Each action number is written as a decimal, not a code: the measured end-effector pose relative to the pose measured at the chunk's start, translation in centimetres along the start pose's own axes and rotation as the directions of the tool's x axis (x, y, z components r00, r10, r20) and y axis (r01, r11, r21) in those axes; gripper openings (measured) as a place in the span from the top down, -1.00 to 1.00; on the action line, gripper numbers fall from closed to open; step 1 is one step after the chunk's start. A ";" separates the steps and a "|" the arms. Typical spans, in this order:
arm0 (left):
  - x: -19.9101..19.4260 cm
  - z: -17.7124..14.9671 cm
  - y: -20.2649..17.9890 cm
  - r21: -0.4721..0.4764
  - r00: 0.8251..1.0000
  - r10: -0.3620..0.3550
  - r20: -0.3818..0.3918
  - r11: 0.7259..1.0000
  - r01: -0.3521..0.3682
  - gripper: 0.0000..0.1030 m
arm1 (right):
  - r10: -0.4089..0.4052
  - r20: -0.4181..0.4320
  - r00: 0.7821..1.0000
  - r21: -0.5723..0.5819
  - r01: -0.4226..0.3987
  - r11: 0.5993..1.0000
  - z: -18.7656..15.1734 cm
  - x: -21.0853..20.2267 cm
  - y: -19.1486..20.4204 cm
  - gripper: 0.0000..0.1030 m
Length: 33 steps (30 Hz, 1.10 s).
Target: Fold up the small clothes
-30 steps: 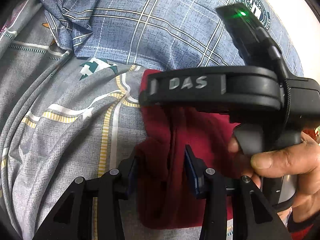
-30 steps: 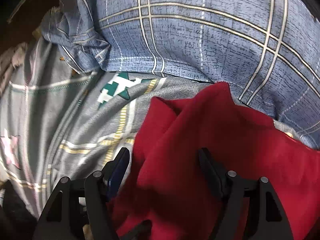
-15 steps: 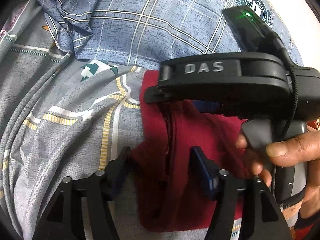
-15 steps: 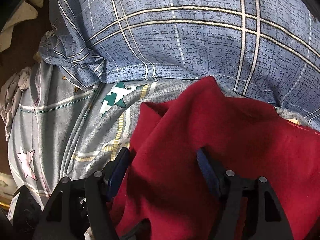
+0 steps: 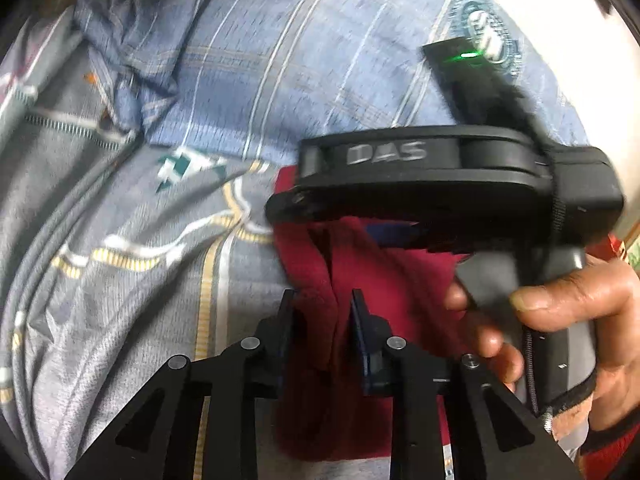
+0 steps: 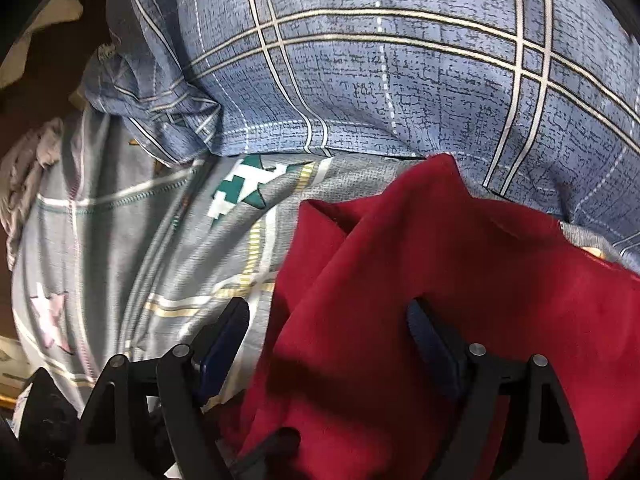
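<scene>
We looked along our two grippers at a bed. A red garment (image 5: 384, 280) lay crumpled on a grey sheet (image 5: 132, 280) printed with yellow and white lines and a small green-and-white motif. Behind it sat a blue pillow (image 5: 288, 64) crossed by pale checked lines, with its corner bunched up at the far left.

In the left wrist view, our left gripper (image 5: 322, 300) had its fingers narrowed around a raised ridge of the garment, with the fold standing between the two pads. We could not tell whether the pads actually pressed on the cloth, since a little gap seemed to show on each side and the picture was blurred. Beyond it, our right gripper (image 5: 420, 184) reached in from the right, its black body marked "DAS" and a green light glowing on a unit above it. Our right hand (image 5: 568, 312) gripped its handle, thumb on top.

In the right wrist view, the right gripper (image 6: 328, 312) had its fingers spread wide. The garment (image 6: 420, 300) was heaped between and over them, covering much of the right finger, while the left finger sat over bare sheet (image 6: 120, 260). The top edge of the garment touched the pillow (image 6: 400, 80). At the far left, grey cloth (image 6: 28, 168) hung crumpled past the edge of the sheet.
</scene>
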<state>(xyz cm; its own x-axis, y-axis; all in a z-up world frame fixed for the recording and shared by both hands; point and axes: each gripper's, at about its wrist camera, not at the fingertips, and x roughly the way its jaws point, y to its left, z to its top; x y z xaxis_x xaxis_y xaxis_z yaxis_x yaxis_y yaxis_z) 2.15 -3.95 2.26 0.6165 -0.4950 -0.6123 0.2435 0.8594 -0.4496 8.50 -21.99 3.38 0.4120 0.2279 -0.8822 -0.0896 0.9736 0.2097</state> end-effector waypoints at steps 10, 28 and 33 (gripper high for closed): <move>-1.0 -0.3 -0.9 0.052 1.000 0.003 -0.003 0.999 -0.003 0.53 | -0.183 0.004 0.983 -0.180 0.180 0.967 -0.8 0.1 2.0 -0.05; -2.7 -1.0 -5.9 0.157 0.999 -0.009 -0.040 0.988 0.015 0.59 | 0.049 0.163 0.985 -0.048 -0.042 0.998 -2.7 -7.3 -2.3 0.43; -3.7 -0.3 -12.9 0.233 0.996 -0.068 -0.050 0.969 0.078 0.60 | 0.093 0.240 0.966 -0.022 -0.090 0.996 -4.0 -12.8 -5.9 0.46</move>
<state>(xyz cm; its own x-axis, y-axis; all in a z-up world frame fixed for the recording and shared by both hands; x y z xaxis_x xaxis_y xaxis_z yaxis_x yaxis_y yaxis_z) -3.46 -13.26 10.15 0.5602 -0.5580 -0.6122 0.4582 0.8244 -0.3322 0.14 -30.63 11.70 0.6073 0.3088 -0.7320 -0.1466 0.9491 0.2788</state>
